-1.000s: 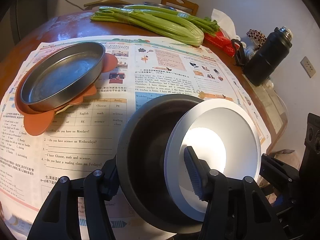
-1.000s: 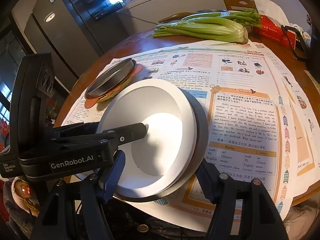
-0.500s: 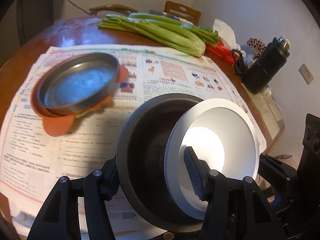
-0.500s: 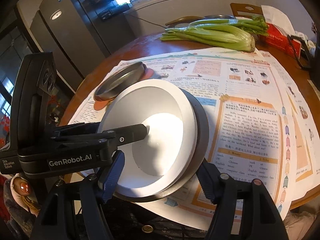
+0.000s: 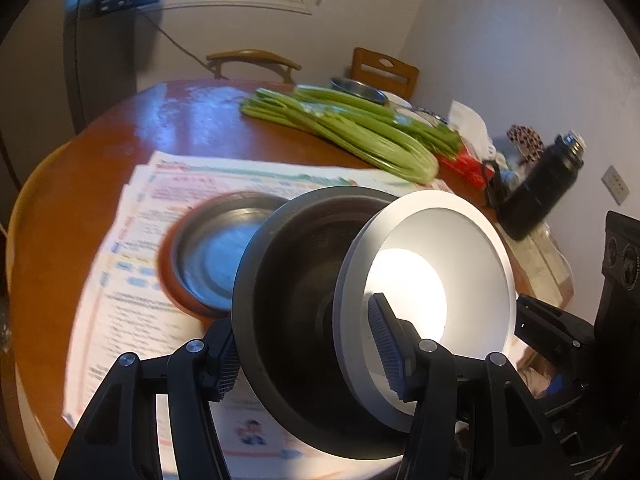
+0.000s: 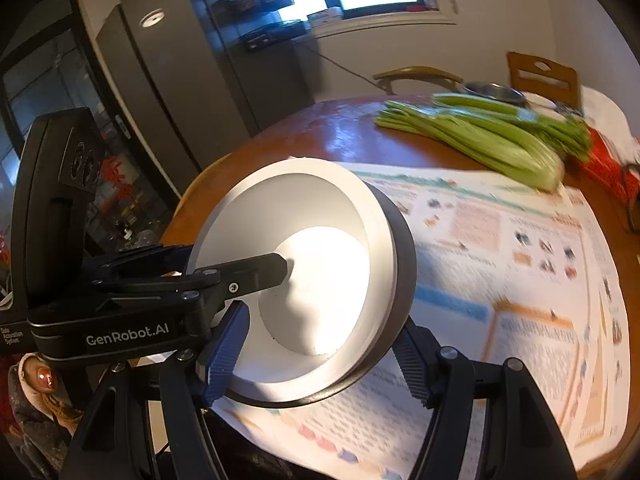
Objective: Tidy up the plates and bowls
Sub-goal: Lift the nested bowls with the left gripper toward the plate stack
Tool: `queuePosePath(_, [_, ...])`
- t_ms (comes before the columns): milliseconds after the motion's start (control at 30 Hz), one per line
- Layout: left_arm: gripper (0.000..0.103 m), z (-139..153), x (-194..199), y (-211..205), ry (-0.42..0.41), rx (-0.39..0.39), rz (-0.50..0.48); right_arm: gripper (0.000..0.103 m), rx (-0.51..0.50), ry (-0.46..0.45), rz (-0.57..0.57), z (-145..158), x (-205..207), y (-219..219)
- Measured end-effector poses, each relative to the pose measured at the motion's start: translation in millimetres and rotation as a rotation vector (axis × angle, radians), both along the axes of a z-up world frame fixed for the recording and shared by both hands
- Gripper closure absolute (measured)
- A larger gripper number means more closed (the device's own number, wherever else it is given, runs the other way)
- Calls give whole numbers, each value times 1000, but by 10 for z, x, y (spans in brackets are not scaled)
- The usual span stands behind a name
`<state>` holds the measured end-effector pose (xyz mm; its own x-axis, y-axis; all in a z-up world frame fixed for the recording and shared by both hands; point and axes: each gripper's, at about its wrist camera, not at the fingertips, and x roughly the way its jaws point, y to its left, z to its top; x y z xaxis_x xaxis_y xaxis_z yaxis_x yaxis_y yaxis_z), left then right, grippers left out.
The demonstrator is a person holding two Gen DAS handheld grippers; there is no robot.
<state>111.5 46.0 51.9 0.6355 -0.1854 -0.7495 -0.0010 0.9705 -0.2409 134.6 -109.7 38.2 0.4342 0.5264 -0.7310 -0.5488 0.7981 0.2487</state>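
Note:
A white bowl (image 5: 448,264) sits nested in a dark metal bowl (image 5: 288,280); both are tilted and held in the air above the table. My left gripper (image 5: 308,348) is shut on the nested bowls' rims, one finger inside the white bowl. My right gripper (image 6: 316,356) is shut on the same white bowl (image 6: 312,240) and dark bowl (image 6: 404,264) from the other side. A steel plate (image 5: 218,248) lies on an orange mat just behind the bowls.
Paper sheets (image 6: 512,280) cover the round wooden table (image 5: 132,128). Celery (image 5: 352,132) lies at the back, with a steel bowl (image 5: 360,88) behind it. A black flask (image 5: 540,188) and a red packet (image 5: 464,164) stand at the right. Chairs are behind.
Both grippers have lifted the nested bowls up and toward the steel plate; the plate now lies right behind the dark bowl. The grip has not changed.

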Motion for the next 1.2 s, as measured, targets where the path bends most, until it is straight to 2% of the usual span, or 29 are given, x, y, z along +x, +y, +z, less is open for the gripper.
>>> queuePosePath(300, [44, 14, 214, 371, -6, 9, 47, 33, -5, 0, 36, 11, 264, 399])
queuePosePath(533, [44, -119, 454, 591, 8, -12, 62, 33, -26, 7, 41, -60, 455, 635])
queuePosePath(867, [44, -354, 683, 745, 41, -39, 55, 33, -62, 49, 26, -259, 701, 789])
queuePosePath(1200, [44, -453, 725, 792, 50, -36, 56, 33, -76, 73, 27, -394, 798, 872])
